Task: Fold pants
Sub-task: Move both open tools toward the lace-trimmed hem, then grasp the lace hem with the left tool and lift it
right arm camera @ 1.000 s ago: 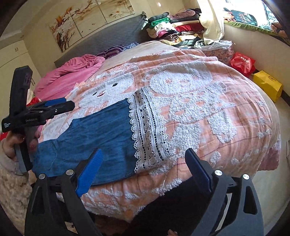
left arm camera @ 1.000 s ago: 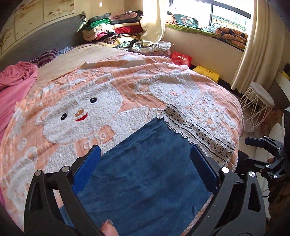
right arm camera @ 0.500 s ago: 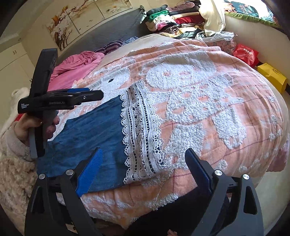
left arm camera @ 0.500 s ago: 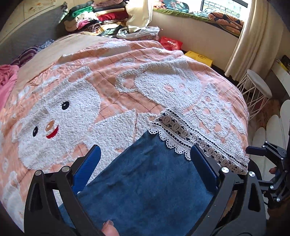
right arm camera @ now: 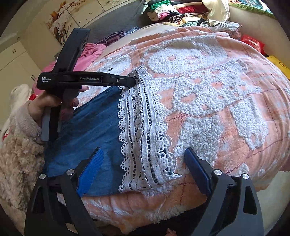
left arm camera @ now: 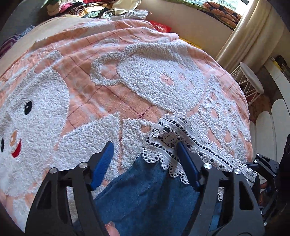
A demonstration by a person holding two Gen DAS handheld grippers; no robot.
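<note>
Blue denim pants [left arm camera: 145, 190] with a white lace hem [left arm camera: 172, 134] lie flat on the pink bear blanket [left arm camera: 126, 81]. My left gripper [left arm camera: 145, 156] is open, its jaws straddling the far corner of the lace hem; the right pad touches the lace. In the right wrist view the pants [right arm camera: 94, 123] and lace hem [right arm camera: 143, 127] lie near the bed's front edge, and the left gripper [right arm camera: 133, 81] reaches the hem's far end. My right gripper [right arm camera: 143, 163] is open, jaws either side of the hem's near corner.
A pile of clothes [right arm camera: 177, 12] sits at the bed's far end. A pink quilt [right arm camera: 90, 52] lies at the left. A white stool [left arm camera: 251, 79], a red bag [left arm camera: 160, 28] and a yellow box [right arm camera: 279, 63] stand on the floor at the right.
Both grippers have moved forward onto the lace hem. The left gripper's jaws have narrowed around the hem's far corner. The right gripper came closer to the near corner.
</note>
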